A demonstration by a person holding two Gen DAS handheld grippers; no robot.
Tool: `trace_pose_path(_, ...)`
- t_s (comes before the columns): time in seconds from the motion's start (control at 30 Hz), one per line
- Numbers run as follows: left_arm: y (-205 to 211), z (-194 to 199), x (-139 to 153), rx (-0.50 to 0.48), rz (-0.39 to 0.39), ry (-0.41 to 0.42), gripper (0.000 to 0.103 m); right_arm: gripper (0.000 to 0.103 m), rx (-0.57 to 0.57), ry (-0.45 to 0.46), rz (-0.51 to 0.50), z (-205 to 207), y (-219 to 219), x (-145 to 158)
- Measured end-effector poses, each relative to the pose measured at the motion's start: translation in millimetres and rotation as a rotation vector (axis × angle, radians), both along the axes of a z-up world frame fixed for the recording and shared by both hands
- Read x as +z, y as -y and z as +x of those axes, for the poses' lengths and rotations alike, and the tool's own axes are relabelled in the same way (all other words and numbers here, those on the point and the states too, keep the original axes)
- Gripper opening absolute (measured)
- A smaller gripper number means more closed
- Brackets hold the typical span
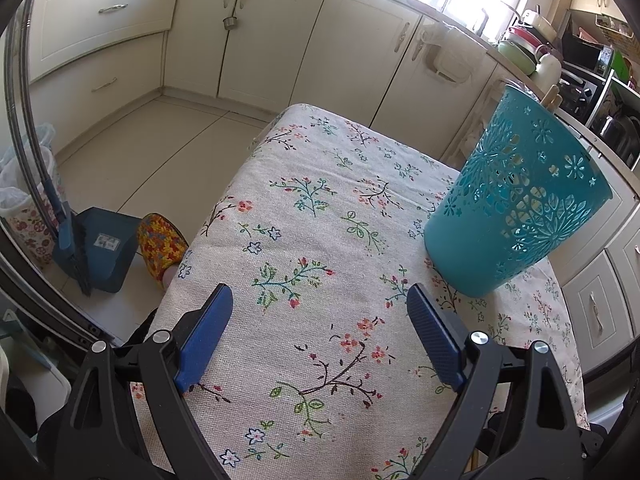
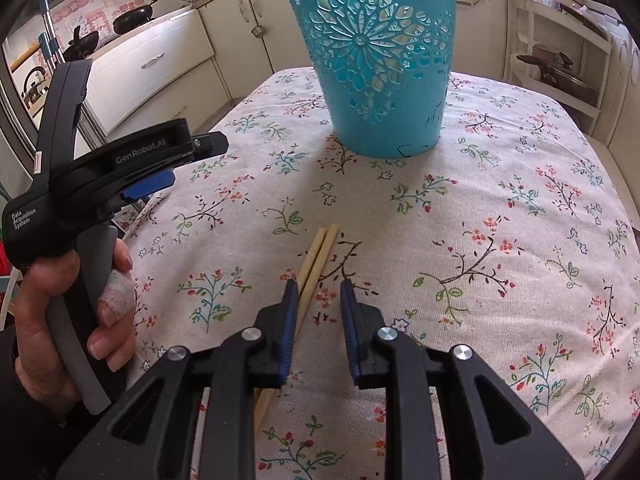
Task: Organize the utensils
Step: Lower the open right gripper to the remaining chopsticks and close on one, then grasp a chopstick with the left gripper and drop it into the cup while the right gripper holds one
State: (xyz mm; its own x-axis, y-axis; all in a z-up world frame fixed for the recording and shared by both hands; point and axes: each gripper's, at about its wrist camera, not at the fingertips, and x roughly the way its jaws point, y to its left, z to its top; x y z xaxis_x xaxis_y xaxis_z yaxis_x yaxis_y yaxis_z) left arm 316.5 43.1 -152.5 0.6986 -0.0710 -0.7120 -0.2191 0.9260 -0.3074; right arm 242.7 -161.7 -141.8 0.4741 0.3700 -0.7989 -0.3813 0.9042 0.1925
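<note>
Two pale wooden chopsticks (image 2: 320, 252) lie side by side on the flowered tablecloth (image 2: 500, 200). Their near ends run under the left finger of my right gripper (image 2: 319, 286). That gripper hovers just over them, its jaws a narrow gap apart with only cloth showing between the pads. A teal cut-out basket (image 2: 376, 60) stands upright beyond them, with wooden tips (image 1: 552, 96) sticking out of its top. My left gripper (image 1: 320, 292) is open wide over bare cloth, with the basket (image 1: 516, 208) ahead to its right. A hand holds the left gripper (image 2: 192, 164) at the table's left edge.
The table's left edge (image 1: 208, 220) drops to a tiled floor with a blue dustpan and brush (image 1: 96, 248) and a foot in a crocheted slipper (image 1: 160, 244). Cream cabinets (image 1: 272, 40) line the far side. A white shelf rack with a pot (image 2: 560, 68) stands at the right.
</note>
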Motion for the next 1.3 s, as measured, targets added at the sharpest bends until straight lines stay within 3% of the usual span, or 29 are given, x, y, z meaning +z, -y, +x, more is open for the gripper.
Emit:
trace_pose_path(0.17,-0.2,-0.6,0.0,0.002,-0.004,0.003,0.085,0.022,0.063,0.05,-0.109,-10.3,-0.9,1.2)
trace_pose_path(0.4,-0.1,-0.5,0.3,-0.001,0.002,0.0,0.085,0.022,-0.008,0.001,-0.036,-1.7,11.4,1.7)
trace_pose_path(0.53,0.3,-0.4,0.4,0.002,-0.001,-0.001,0.085,0.022,0.027,0.023,-0.073,-5.5,6.3,0.9)
trace_pose_path(0.67,1.1,0.2,0.8,-0.001,-0.001,-0.001,0.085,0.008,-0.017,0.038,-0.112,-4.6,32.0,0.1)
trace_pose_path(0.8,5.2,-0.5,1.6,0.01,0.032,-0.014,0.085,0.007,-0.11,0.026,-0.07,6.6,59.5,-0.9)
trace_pose_path(0.87,17.7,-6.1,2.7,-0.023,0.048,-0.048,0.085,0.007,-0.116,0.034,-0.061,7.8,59.8,-1.6)
trace_pose_path(0.93,34.3,-15.8,2.9,-0.09,0.003,-0.073,0.085,0.007,-0.118,0.049,-0.051,7.4,59.8,-3.2)
trace_pose_path(1.07,85.9,-29.7,4.6,-0.227,0.118,-0.104,0.085,0.008,-0.128,0.053,-0.012,6.7,64.2,-4.6)
trace_pose_path(1.17,112.0,-34.9,3.9,-0.263,0.21,-0.115,0.085,0.008,-0.131,0.047,0.021,6.7,67.8,-5.7)
trace_pose_path(1.23,121.1,-36.9,1.3,-0.275,0.242,-0.127,0.085,0.008,-0.131,0.048,0.023,5.9,68.0,-5.3)
trace_pose_path(1.3,125.2,-36.0,-3.3,-0.292,0.246,-0.153,0.078,0.008,-0.131,0.048,0.024,6.4,67.7,-5.4)
